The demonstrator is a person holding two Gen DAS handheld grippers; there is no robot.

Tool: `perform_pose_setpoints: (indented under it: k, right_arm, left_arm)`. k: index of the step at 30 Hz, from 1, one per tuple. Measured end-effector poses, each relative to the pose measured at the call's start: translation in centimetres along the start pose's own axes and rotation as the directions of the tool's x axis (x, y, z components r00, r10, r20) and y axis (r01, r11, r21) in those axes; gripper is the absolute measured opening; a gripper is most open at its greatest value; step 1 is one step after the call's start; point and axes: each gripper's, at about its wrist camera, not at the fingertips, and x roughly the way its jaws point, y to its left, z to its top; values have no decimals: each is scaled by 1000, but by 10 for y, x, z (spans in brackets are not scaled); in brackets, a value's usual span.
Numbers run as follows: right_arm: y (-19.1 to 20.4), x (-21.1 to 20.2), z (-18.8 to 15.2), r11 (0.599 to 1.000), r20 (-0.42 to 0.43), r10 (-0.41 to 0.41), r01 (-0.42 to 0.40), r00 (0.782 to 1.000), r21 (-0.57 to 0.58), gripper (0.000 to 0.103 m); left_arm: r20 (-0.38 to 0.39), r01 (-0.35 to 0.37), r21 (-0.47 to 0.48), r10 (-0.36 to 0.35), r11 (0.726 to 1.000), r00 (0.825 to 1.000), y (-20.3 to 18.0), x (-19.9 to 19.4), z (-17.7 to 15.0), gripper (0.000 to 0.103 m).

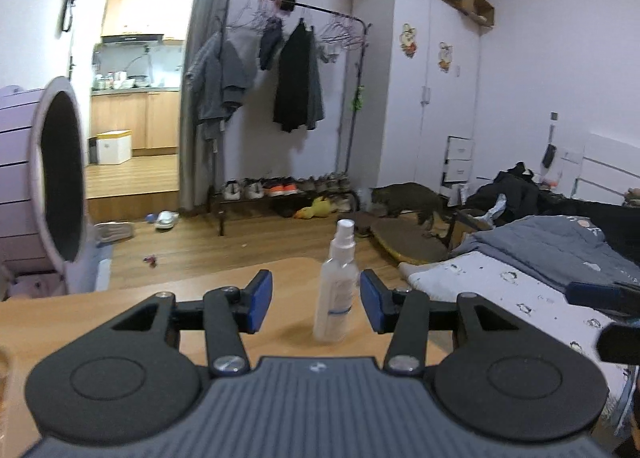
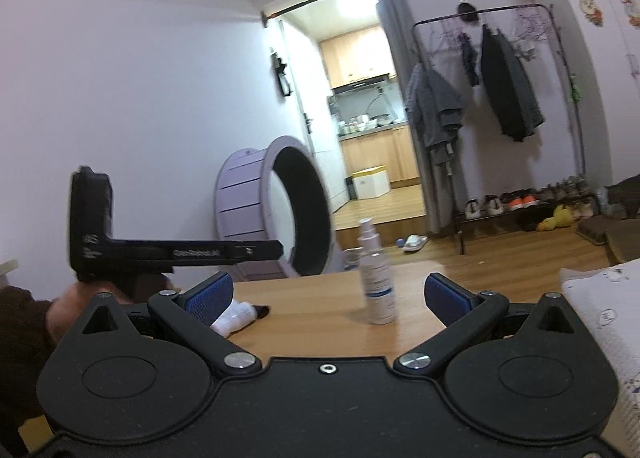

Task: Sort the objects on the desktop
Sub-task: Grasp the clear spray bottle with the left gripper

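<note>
Spray bottle (image 1: pixel 335 290) is standing upright on the wooden desk (image 1: pixel 120 322), right between the left gripper (image 1: pixel 316 300)'s blue pads, not touching either. Right gripper (image 2: pixel 327 298) is spread wide too, holding nothing, with a small white bottle (image 2: pixel 234 317) lying by its left pad.

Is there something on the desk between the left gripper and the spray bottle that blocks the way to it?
Nothing visible does. The spray bottle stands upright on the wooden desk, just ahead of the open left gripper, roughly centred between its blue fingers. Only bare desk lies between them.
</note>
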Motion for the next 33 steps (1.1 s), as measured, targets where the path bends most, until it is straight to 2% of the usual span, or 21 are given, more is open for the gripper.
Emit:
perform_pose_setpoints:
  k: [4,9,18,20,21,22,23,28,33]
  right_arm:
    - [-15,4,3,999,11,-45,45,999,23,103]
    - [-26,10,3,997,12,-62,61,998,56,103]
    - [-28,15,-1,996,-1,-56,56,998,73,103]
    - [-27,15,-2,996,-2,-54,54,999,73,103]
    - [-27,15,-2,996,-3,-54,54,999,71,103]
    - [-27,16,-3,996,-4,-54,54,999,71,103]
    - [-27,16,-3,996,-5,-54,55,999,71,103]
    - [-27,15,-2,996,-6,-51,51,999,78,103]
    - [-20,16,-1,997,-9,-21,22,1000,79,103]
  left_arm:
    - [1,32,24,-32,999,999,-4,29,-1,47]
    - [-10,47,35,-47,998,999,-5,63,-3,47]
    - [-10,48,23,-48,999,999,-1,89,-4,47]
    - [-11,59,26,-58,998,998,-2,92,-4,43]
    - [-13,67,32,-67,997,998,-3,93,-4,39]
    - [-15,77,38,-77,996,997,-4,93,-4,25]
    - [-15,82,47,-81,996,997,-5,93,-4,21]
    - [-7,72,52,-72,996,997,-4,79,-5,20]
    - [31,30,43,-32,999,999,7,37,2,20]
